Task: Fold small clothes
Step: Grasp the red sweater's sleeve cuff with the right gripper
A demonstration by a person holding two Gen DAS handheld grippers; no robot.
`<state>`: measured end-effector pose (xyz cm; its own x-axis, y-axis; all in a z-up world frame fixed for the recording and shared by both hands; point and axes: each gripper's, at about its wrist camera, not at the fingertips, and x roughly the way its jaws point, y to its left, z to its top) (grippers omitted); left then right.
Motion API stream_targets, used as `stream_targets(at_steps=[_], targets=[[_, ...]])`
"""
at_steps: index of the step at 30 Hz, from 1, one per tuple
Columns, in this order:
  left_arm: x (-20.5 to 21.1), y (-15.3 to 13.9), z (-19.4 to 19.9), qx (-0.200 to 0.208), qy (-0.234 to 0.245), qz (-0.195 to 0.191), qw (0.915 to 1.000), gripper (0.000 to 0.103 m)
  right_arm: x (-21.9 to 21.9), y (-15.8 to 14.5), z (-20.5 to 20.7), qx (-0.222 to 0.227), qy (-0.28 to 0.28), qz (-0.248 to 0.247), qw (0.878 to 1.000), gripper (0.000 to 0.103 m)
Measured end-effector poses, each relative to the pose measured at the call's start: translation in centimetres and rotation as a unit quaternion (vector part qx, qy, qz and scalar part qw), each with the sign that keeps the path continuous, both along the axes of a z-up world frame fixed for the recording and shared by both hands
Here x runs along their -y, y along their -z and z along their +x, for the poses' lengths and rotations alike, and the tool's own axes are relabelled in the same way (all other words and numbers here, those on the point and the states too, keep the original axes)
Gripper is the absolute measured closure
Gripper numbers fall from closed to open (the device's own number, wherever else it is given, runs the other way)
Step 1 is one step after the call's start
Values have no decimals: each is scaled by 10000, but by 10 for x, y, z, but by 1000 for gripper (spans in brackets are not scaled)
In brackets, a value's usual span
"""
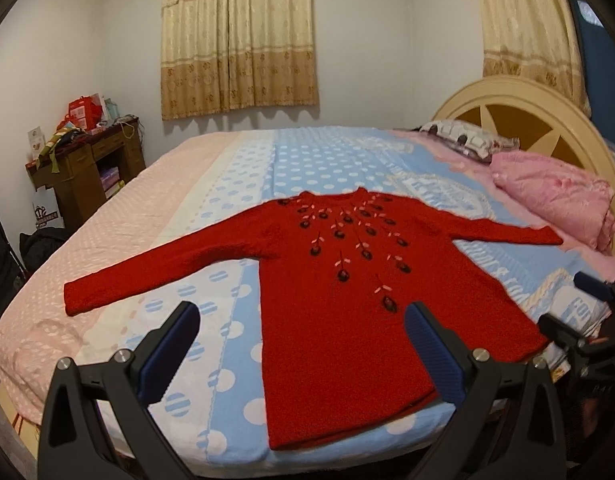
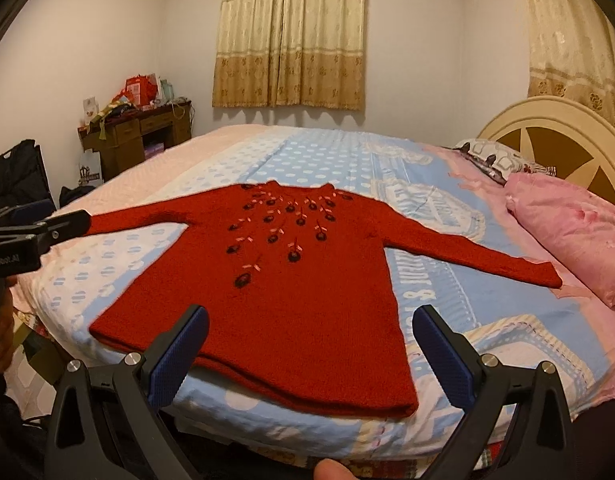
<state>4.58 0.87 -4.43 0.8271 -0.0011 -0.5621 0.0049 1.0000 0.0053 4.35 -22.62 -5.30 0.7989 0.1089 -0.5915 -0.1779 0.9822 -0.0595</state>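
A small red knitted sweater point(image 1: 331, 320) with dark flower stitching lies flat and face up on the bed, both sleeves spread out, hem toward me. It also shows in the right wrist view point(image 2: 275, 304). My left gripper point(image 1: 303, 328) is open and empty, held above the bed's near edge over the sweater's lower left part. My right gripper point(image 2: 311, 332) is open and empty, held above the hem. The right gripper shows at the right edge of the left wrist view point(image 1: 579, 320). The left gripper shows at the left edge of the right wrist view point(image 2: 39, 232).
The bed point(image 1: 235, 184) has a blue and pink dotted cover. Pink folded bedding point(image 1: 555, 204) and a patterned pillow point(image 1: 467, 138) lie by the cream headboard point(image 1: 507, 92) at right. A cluttered brown desk point(image 1: 87, 160) stands at far left. Curtains point(image 1: 239, 40) hang on the back wall.
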Motion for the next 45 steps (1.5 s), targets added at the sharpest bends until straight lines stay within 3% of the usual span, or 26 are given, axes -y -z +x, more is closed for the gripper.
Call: stream_targets(at_steps=[5,10,14,16,25,36,41,45], targets=[[-1,6,31,-107,127,204,9997,0,34,12,38,-328,183,374,9986,1],[-8,10,69,-126,31,393,9991,0,89,21,79,-546,775,731,9928,1],[-23,16,102,-289,-54,154,9994,0,133,30,108,-751,1233,982,9846,2],[-28,22,120,-362,-129,119,9992,0,154,34,121,-820,1450,1049,9804,10],[-41,51,182,-705,-169,68,9973,0,244,53,163,-1275,2366,1505,9514,40],[-60,88,229,-1171,-291,2,9927,0,354,54,177,-1221,3732,1394,9091,40],[-61,99,234,-1298,-257,-30,9912,0,388,59,186,-1272,4138,1328,8916,40],[-66,103,237,-1314,-285,-140,9908,0,399,68,198,-1364,4238,1365,8850,43]])
